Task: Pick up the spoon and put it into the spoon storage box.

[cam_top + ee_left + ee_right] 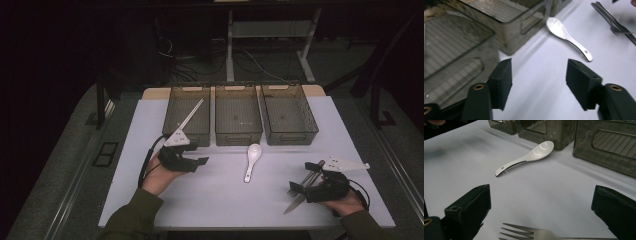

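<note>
My right gripper [541, 215] has its jaws spread wide, empty, the fork [529, 233] lying just short of them. My left gripper [539, 82] is spread too, the white spoon [567, 37] well ahead. I judge a careless closing could skid the fork away.

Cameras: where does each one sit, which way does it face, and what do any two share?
High view: above the person's side, facing forward and down on the white table; both forearms, left gripper and right gripper show.
Left gripper view: rides that gripper, facing the bins; open jaws show.
Right gripper view: faces the fork; open jaws show.
Shared: the white spoon.
</note>
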A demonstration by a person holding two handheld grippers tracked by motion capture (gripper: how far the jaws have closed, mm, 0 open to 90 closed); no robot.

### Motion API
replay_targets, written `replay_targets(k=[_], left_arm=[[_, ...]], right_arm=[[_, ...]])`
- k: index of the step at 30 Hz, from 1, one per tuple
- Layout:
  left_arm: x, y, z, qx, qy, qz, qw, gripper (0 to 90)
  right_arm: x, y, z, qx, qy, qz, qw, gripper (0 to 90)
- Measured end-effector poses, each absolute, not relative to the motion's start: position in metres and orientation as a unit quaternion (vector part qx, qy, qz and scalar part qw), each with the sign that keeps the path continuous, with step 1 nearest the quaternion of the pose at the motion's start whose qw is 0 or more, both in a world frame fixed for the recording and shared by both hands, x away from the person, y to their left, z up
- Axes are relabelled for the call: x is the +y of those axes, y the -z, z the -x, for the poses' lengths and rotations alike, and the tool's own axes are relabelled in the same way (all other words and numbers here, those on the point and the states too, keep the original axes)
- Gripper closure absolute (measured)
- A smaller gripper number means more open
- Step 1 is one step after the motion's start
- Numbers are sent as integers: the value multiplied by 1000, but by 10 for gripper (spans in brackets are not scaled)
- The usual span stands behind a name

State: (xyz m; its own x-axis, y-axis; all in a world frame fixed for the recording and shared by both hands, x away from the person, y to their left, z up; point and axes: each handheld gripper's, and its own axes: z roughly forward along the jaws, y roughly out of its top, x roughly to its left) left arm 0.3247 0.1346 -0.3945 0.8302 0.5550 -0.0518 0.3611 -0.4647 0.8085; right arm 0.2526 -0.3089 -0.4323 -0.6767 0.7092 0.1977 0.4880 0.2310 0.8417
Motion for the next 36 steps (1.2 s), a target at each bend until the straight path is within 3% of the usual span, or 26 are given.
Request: replay_targets(k=[13,26,36], left_arm=[[100,402,-313,230,-90,-855,456,590],[61,407,-314,193,-54,-868,454,877],[36,414,-317,173,-31,-873,454,888]], right_arm=[[-309,432,-252,778,-486,-383,114,24],[-309,433,-252,779,-483,-383,114,24],[-309,433,-253,779,-483,-383,115,23]])
